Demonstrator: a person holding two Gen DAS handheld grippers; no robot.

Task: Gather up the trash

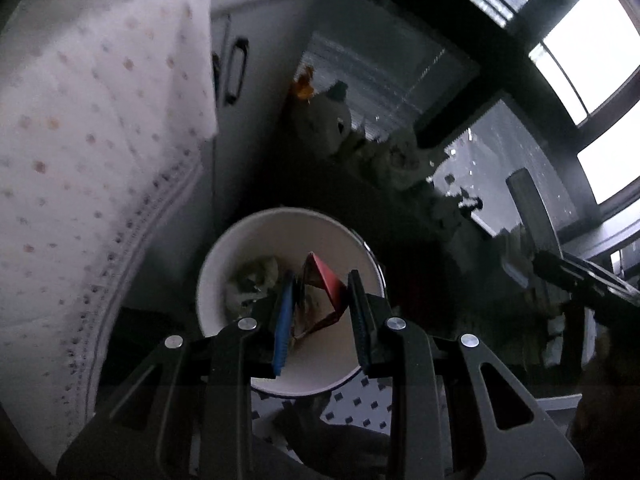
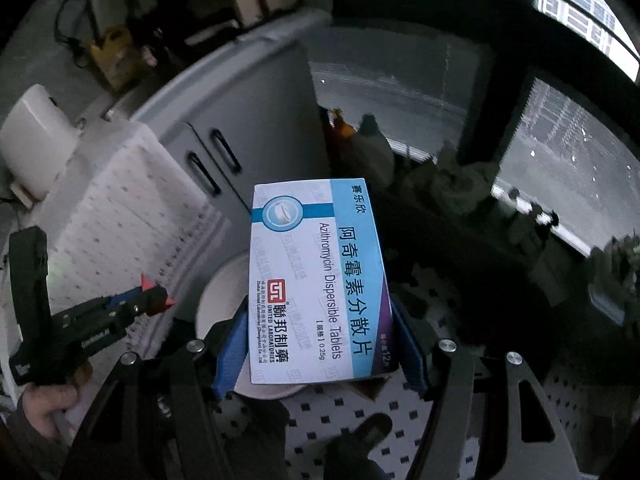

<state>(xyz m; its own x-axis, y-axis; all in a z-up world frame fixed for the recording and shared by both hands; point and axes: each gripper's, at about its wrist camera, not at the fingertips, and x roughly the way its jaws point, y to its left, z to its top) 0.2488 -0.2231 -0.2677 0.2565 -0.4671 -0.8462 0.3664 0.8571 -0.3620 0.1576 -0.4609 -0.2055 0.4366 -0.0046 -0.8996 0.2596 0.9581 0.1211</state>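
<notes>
Two grippers hang over the bin point(image 1: 240, 240), left point(image 1: 318, 320) clenched on a red wrapper point(image 1: 324, 292), right point(image 2: 320, 344) on a pillbox point(image 2: 316, 280); release each squarely above its mouth.

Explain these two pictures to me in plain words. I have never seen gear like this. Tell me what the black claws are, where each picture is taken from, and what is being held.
There is no robot here. A person carries a hand-held, two-finger claw in each hand, and each claw has a wide-angle camera looking along its fingers.

The left wrist view shows the left gripper pinching a red folded wrapper over a white round bin that already holds crumpled paper.

The right wrist view shows the right gripper clamped on a blue-and-white tablet box above the same bin. At the left of that picture you can see the other claw and the hand holding it. A dotted cloth hangs beside the bin.
</notes>
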